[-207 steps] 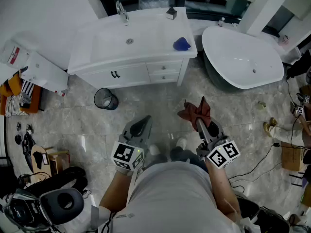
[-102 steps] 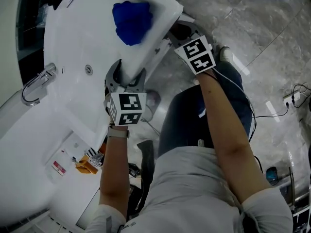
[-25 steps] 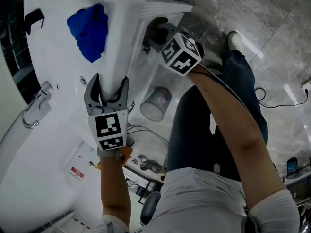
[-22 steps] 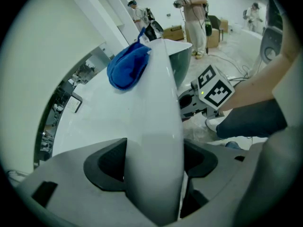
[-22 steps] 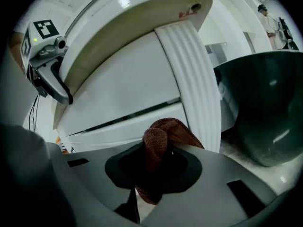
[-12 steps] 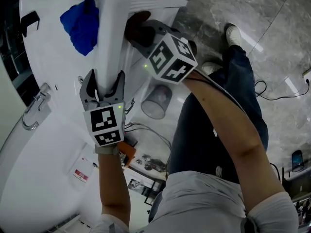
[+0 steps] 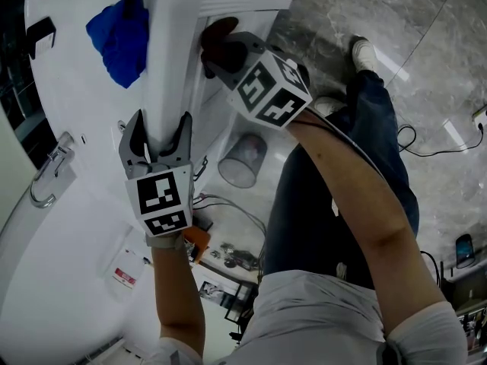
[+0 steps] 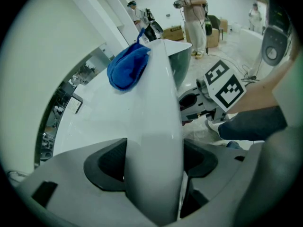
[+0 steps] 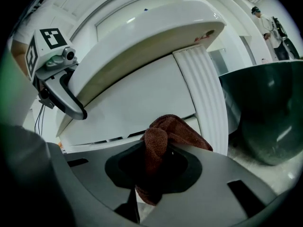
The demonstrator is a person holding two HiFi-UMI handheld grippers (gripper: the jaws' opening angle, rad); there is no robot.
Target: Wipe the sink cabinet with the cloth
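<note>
The brown cloth (image 9: 161,141) is bunched and pinched tight between the jaws of the right gripper (image 9: 154,169), which holds it up at the white front of the sink cabinet (image 9: 142,103), just under the overhanging countertop and beside the fluted corner post; whether cloth and panel touch cannot be told. The left gripper (image 7: 158,124) has its jaws set around the countertop rim (image 8: 158,126), one pad against each side. A blue cloth (image 7: 118,36) lies on the countertop further along the rim, a faucet (image 7: 47,177) stands at its far side, and a waste bin (image 7: 243,160) stands on the floor below.
</note>
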